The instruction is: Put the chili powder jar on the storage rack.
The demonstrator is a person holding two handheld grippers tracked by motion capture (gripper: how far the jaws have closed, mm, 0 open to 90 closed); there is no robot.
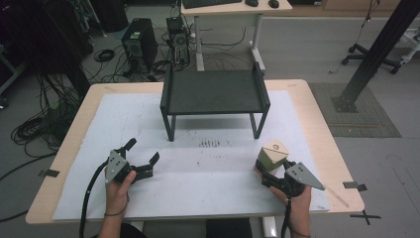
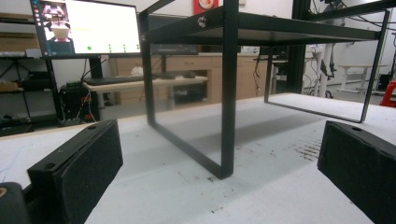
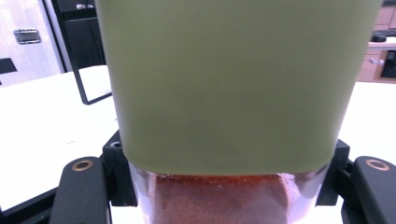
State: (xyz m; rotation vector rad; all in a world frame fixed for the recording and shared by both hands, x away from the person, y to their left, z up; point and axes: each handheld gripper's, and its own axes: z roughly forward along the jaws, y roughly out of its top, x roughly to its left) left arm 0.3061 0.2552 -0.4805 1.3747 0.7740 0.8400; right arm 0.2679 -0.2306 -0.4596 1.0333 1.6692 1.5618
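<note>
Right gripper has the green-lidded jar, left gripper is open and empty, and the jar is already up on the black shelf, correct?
Not quite: the high view shows the jar down on the white mat, in front of the black shelf, clamped by the right gripper. The left gripper is open and empty.

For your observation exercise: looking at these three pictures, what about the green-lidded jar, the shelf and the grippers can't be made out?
- Jar: right gripper view, top cut off by the frame's upper edge; it hides the table beyond.
- Right gripper: high view, jaw tips hidden behind the jar.
- Black shelf: left gripper view, top surface unseen from below.
- Monitor: left gripper view, content too small.
</note>
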